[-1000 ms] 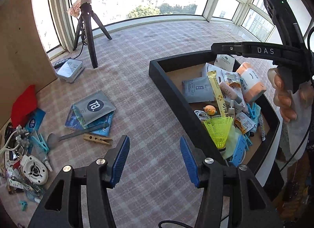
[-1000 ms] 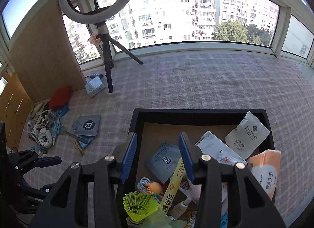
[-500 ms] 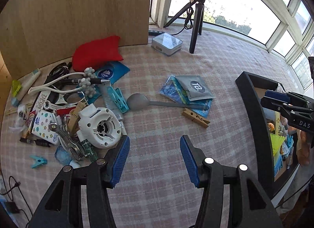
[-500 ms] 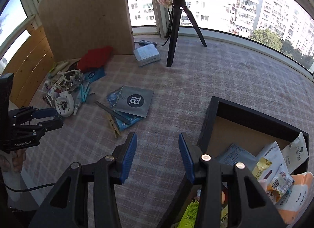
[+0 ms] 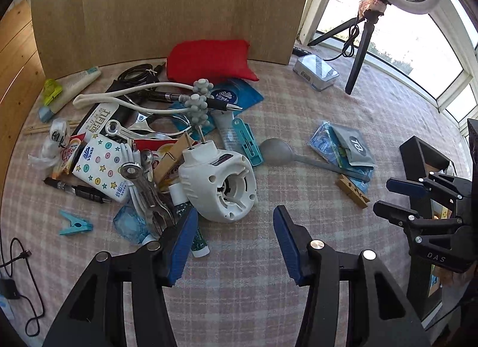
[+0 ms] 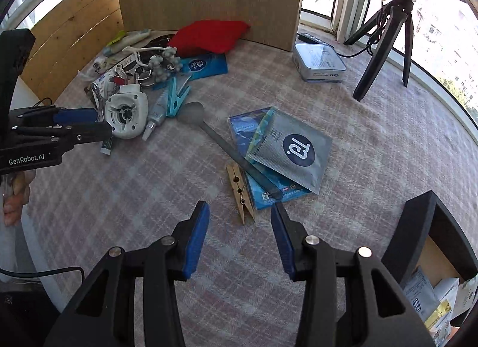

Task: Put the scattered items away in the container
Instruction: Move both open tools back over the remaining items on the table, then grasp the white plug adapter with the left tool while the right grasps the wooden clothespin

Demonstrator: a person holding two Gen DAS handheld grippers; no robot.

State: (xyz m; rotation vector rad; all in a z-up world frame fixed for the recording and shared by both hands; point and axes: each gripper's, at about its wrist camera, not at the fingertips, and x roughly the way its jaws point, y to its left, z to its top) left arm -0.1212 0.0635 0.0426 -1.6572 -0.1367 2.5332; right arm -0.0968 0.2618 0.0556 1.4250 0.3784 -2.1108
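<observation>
The desk [image 6: 373, 144] holds the black container [image 6: 418, 215] at its right edge and a heap [image 5: 143, 150] far left. Both grippers, left [image 5: 231, 245] and right [image 6: 239, 238], hover with fingers wide and empty, a clothespin [image 6: 240, 194] below the right.

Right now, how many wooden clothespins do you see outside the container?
2. One wooden clothespin lies beside the blue packets; another wooden clothespin leans on the white reel. The pile may hide more.

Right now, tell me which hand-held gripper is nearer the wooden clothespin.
Right. The right hand-held gripper hangs open just short of the wooden clothespin; the left hand-held gripper is off beside the white round device.
</observation>
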